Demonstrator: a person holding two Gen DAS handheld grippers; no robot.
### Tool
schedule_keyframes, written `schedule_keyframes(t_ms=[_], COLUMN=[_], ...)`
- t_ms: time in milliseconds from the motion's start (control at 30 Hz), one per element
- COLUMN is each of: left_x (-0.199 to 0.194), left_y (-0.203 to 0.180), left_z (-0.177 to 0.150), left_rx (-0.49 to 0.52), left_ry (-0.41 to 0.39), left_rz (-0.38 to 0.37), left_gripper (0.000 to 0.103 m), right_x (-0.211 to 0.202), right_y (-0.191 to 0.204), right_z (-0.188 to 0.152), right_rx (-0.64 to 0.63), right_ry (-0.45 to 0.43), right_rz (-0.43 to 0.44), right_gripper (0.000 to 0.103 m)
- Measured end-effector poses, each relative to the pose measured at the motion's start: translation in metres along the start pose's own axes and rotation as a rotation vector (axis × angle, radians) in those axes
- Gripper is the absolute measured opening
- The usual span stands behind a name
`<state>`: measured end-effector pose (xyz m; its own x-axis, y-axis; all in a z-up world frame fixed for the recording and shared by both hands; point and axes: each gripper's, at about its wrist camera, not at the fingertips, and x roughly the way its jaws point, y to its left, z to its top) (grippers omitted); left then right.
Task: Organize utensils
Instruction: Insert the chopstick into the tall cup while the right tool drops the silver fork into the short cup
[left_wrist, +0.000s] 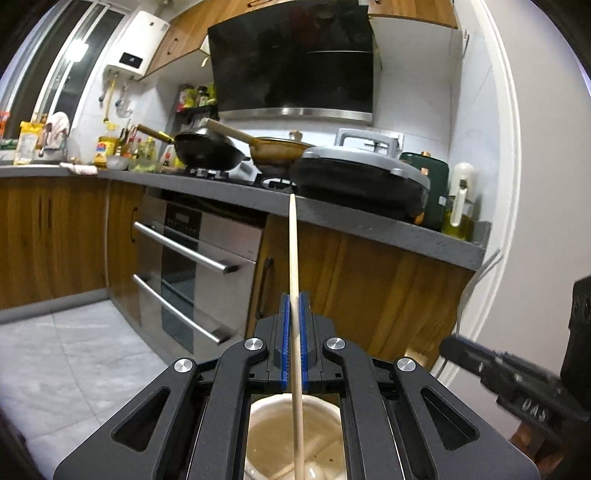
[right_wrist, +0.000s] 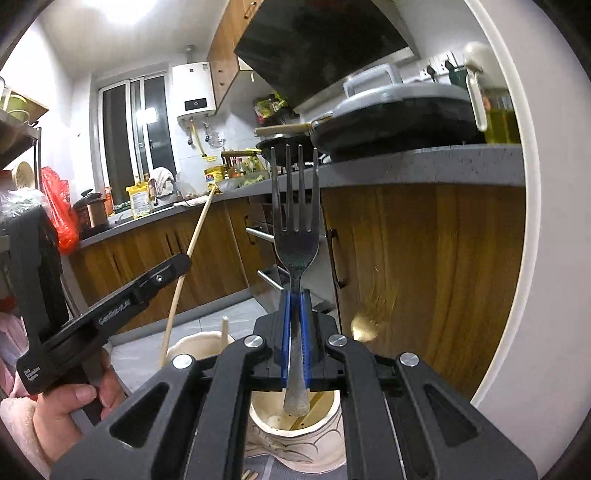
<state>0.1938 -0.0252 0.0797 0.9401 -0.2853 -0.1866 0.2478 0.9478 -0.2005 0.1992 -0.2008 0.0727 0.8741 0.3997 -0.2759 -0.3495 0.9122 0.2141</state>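
Left hand-held gripper: clamped tight on a wooden chopstick, which stands upright above the cream holder.
Right hand-held gripper: closed on a metal fork, tines up, handle end over the holder's mouth.
Bench: behind, crowded with pans.

Open floor left; cabinet front close ahead.

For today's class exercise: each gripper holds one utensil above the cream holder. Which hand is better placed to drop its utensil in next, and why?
Probably the left: its chopstick already dips inside the holder, while the right's fork hangs wholly above the holder.
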Motion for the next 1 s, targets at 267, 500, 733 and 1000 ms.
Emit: schedule_keyframes(t_ms=[267, 500, 733, 1000], left_x=[-0.004, -0.035, -0.048, -0.046], left_y=[0.001, 0.003, 0.002, 0.005], left_z=[-0.021, -0.045, -0.052, -0.054], left_rx=[0.068, 0.127, 0.144, 0.153], left_ry=[0.03, 0.086, 0.122, 0.172], left_rz=[0.007, 0.026, 0.049, 0.091], left_gripper=[0.005, 0.005, 0.005, 0.006], right_x=[0.009, 0.005, 0.01, 0.014], right_y=[-0.004, -0.002, -0.008, -0.01], right_z=[-0.025, -0.044, -0.051, -0.057], right_rx=[-0.011, -0.018, 0.007, 0.018], right_ry=[0.071, 0.111, 0.136, 0.159], right_rz=[-0.007, -0.022, -0.043, -0.062], right_gripper=[0.005, 0.005, 0.005, 0.005])
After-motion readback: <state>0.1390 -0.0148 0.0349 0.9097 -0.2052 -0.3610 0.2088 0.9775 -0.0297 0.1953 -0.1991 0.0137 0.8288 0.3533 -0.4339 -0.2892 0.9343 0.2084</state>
